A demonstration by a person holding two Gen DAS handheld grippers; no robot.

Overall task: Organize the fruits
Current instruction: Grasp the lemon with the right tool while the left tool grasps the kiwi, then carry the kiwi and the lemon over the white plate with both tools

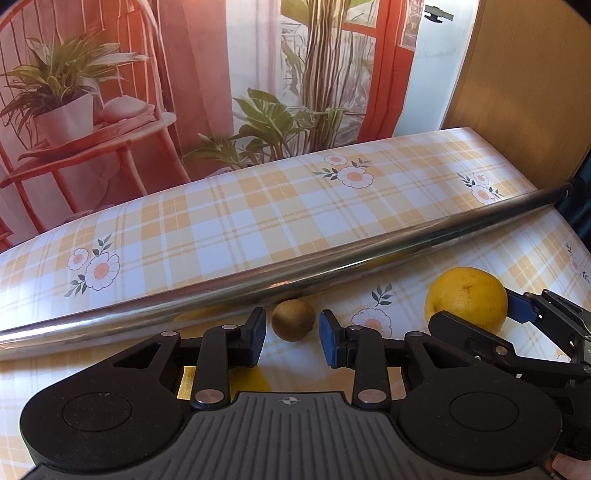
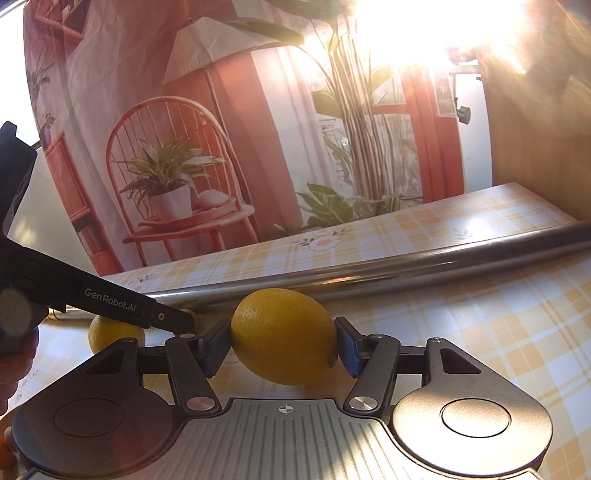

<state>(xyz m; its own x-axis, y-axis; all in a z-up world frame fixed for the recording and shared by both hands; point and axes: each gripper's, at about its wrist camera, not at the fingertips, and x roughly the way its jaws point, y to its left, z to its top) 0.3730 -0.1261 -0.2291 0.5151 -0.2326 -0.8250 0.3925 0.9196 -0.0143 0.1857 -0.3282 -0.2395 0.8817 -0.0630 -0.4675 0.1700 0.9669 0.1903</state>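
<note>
A brown kiwi [image 1: 293, 319] lies on the plaid tablecloth [image 1: 221, 221] against a metal rod [image 1: 295, 275]. My left gripper [image 1: 291, 338] is open, and the kiwi sits just ahead of the gap between its tips, untouched. A yellow lemon [image 2: 284, 332] is squeezed between the blue pads [image 2: 349, 349] of my right gripper [image 2: 282, 345], low over the cloth. In the left wrist view that lemon [image 1: 461, 291] shows at the right, inside the right gripper [image 1: 480, 317]. Another yellow fruit [image 2: 110, 332] lies partly hidden under the left gripper's housing [image 2: 110, 301].
The shiny rod runs across the whole table, from near left to far right. Beyond it the cloth rises to a printed backdrop [image 1: 184, 92] of chairs and plants. A wooden panel [image 1: 524, 92] stands at the right. Strong glare [image 2: 424, 33] washes out the right wrist view's top.
</note>
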